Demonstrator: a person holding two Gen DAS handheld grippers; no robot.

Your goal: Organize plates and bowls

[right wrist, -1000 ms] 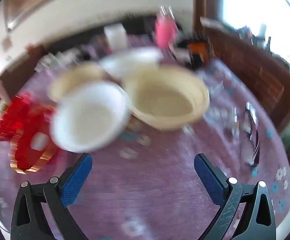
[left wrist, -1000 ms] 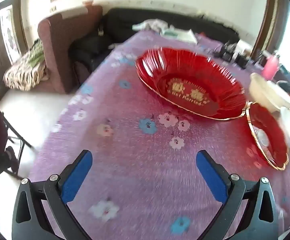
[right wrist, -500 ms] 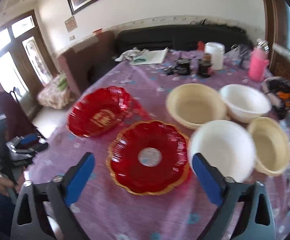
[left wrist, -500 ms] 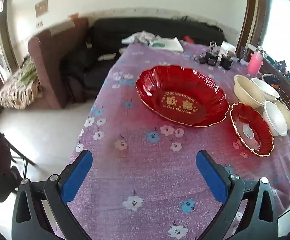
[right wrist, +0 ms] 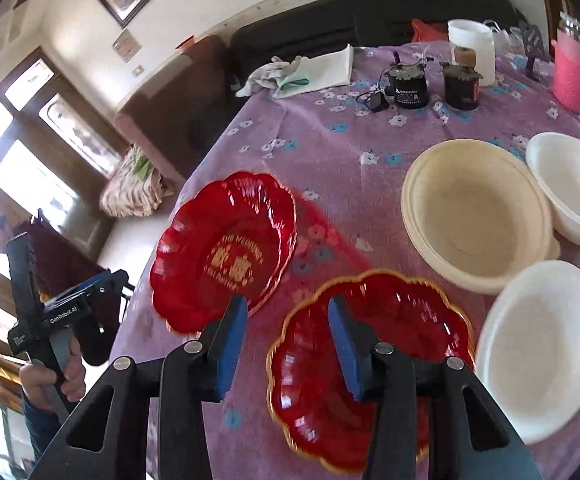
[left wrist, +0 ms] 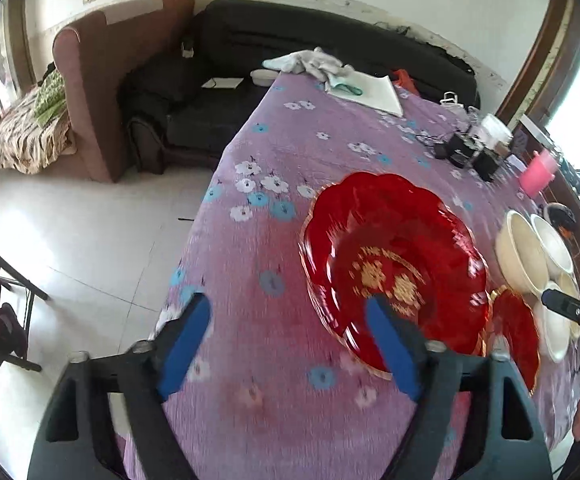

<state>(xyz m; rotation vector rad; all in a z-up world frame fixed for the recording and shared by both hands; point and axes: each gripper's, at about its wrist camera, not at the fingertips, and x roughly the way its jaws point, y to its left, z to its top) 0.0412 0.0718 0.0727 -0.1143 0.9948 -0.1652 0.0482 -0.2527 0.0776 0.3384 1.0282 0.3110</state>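
A large red scalloped plate with gold lettering lies on the purple flowered tablecloth. A smaller red gold-rimmed plate lies beside it. A cream bowl and white bowls stand to the right. My left gripper is open and empty, its right finger over the large plate's near rim. My right gripper is partly open and empty, straddling the small plate's left rim.
Dark jars, a white container, a pink bottle and paper with cloth sit at the table's far end. A sofa and armchair stand behind. The table edge drops to the floor at left.
Both grippers have narrowed their opening. The left one swung toward the large red plate. The right one came down closer over the small red plate's left rim.
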